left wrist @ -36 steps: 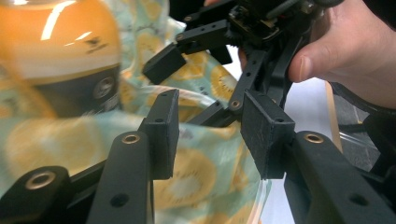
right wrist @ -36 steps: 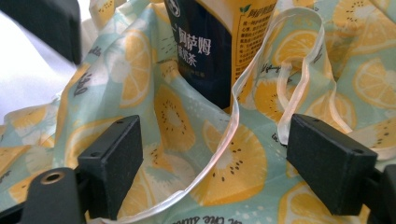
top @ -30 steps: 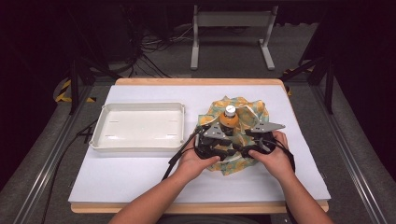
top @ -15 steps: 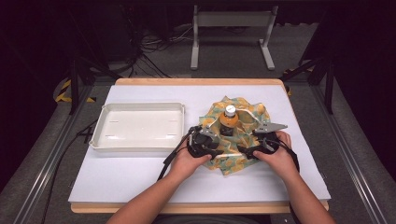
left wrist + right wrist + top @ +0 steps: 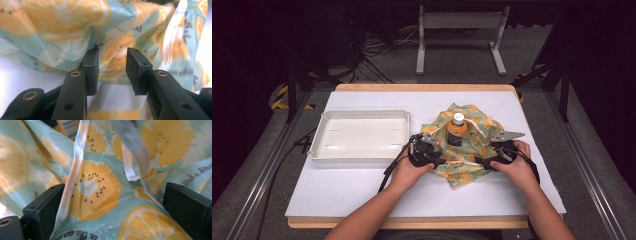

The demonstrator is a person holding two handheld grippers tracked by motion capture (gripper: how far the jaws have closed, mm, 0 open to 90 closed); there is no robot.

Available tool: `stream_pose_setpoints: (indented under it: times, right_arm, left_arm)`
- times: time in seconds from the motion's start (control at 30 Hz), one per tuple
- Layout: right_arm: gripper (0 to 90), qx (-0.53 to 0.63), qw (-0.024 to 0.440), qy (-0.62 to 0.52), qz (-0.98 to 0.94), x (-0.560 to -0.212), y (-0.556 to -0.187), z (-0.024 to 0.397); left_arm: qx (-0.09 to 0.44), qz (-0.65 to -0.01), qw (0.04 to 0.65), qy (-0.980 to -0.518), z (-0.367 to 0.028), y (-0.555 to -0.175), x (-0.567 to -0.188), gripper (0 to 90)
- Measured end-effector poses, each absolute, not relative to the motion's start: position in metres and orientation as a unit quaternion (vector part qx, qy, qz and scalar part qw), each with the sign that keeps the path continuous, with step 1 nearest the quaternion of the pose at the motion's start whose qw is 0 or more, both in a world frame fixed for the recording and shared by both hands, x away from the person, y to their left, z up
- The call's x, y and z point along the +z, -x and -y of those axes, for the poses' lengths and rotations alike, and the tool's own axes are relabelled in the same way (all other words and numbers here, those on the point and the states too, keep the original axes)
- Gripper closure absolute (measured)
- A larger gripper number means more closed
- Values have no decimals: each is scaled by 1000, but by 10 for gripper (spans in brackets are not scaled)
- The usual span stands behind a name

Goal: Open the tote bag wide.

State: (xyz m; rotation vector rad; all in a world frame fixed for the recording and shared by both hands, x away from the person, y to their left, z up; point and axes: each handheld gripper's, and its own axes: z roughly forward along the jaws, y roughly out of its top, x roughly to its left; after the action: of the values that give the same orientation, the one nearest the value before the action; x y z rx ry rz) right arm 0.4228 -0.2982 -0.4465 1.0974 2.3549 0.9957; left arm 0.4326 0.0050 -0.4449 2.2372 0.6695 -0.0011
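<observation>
High view, crumpled citrus-print cloth (image 5: pixel 467 150), bottle (image 5: pixel 456 128) atop

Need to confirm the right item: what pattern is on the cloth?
The cloth is pale teal with orange and yellow citrus slices. It shows best in the right gripper view.

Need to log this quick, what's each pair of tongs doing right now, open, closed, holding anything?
Left tongs: open with a narrow gap, at the cloth, gripping nothing.
Right tongs: wide open, cloth lying between the jaws, not gripped.

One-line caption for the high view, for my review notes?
Two hand-held claws, left and right, work a citrus-print fabric bag around an orange-filled bottle.
</observation>
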Motion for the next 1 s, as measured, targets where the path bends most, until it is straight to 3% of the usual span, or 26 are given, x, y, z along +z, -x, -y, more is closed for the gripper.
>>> stream_pose_setpoints:
  times: [0.5,1.0]
  right_arm:
    - [59,372,167,-390,-826,-437,-416,307]
    - [110,441,175,-376,-796,-382,-387,325]
  left_arm:
    - [5,-230,431,-873,-13,-416,-422,555]
    - [35,-230,487,-842,-41,-411,-386,562]
